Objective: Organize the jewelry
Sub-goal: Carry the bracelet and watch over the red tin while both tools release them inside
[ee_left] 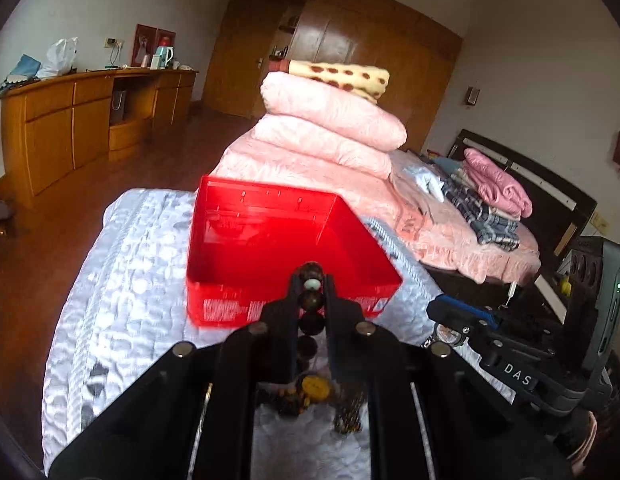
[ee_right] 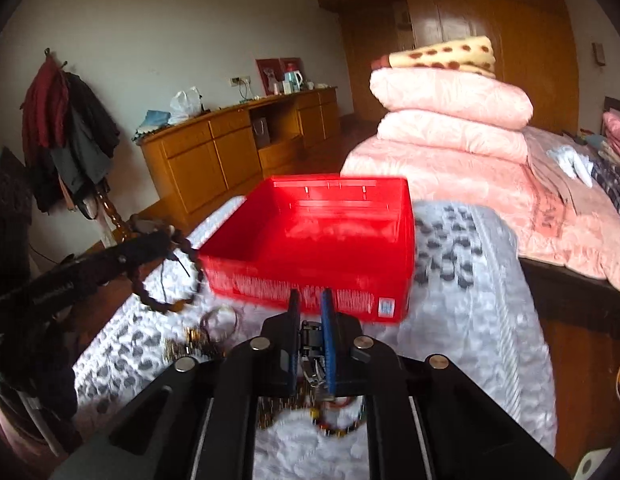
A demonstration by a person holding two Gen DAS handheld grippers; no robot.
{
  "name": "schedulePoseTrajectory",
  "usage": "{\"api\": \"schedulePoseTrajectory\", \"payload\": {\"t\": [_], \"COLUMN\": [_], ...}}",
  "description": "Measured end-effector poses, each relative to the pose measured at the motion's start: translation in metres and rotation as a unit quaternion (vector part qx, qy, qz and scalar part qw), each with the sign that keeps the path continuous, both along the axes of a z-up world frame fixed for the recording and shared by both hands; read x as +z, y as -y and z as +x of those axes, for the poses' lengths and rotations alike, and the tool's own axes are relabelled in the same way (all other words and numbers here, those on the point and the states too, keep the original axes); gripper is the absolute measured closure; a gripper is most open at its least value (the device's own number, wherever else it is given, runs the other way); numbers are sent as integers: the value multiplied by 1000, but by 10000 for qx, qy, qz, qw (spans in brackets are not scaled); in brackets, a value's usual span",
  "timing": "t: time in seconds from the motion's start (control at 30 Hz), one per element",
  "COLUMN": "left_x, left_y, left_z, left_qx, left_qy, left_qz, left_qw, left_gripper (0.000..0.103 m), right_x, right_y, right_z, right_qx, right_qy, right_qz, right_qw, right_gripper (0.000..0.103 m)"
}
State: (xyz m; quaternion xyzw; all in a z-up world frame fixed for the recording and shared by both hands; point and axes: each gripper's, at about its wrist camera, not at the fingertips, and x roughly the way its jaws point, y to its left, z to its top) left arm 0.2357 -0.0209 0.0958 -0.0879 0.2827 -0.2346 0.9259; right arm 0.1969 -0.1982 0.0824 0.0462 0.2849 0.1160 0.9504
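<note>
Nearest the left wrist camera, the left gripper [ee_left: 313, 280] has its fingers drawn in close on a string of dark wooden beads [ee_left: 312, 312], the bead bracelet running lengthwise between them and hanging below in a loop, as the right wrist view shows it [ee_right: 166, 276]. Just ahead of those fingertips, along the line they point, stands the open red box [ee_left: 270, 248] on the white quilted cover [ee_left: 122, 292], its near wall directly under the beads' front end. The right gripper [ee_right: 310, 300] is likewise narrowed on something metallic, seemingly a watch or clasp [ee_right: 310, 344], though blur leaves that unsure; more loose jewelry [ee_right: 202, 336] lies on the cover to its left. The box lies straight ahead of both, and the left one looks nearer its rim. Beyond are the folded pink quilts [ee_left: 329, 120].
</note>
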Motion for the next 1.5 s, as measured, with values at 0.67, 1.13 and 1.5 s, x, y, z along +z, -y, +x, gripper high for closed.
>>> {"api": "schedulePoseTrajectory", "payload": {"t": [0.67, 1.13, 1.5], "left_x": [-32, -23, -37], "left_y": [27, 6, -32], "left_z": [124, 87, -26], "left_qx": [246, 669, 1433], "left_qy": [-204, 72, 616], "left_qz": [430, 644, 1133], "left_qw": [9986, 9957, 9812], "left_gripper": [92, 47, 11], "right_x": [-10, -16, -51], "right_y": [-8, 9, 4], "right_z": [118, 85, -16], "right_qx": [89, -400, -841], "right_qy": [11, 78, 132], "right_qz": [55, 176, 222], "right_qw": [9999, 9990, 9961], "right_gripper": [93, 63, 38]}}
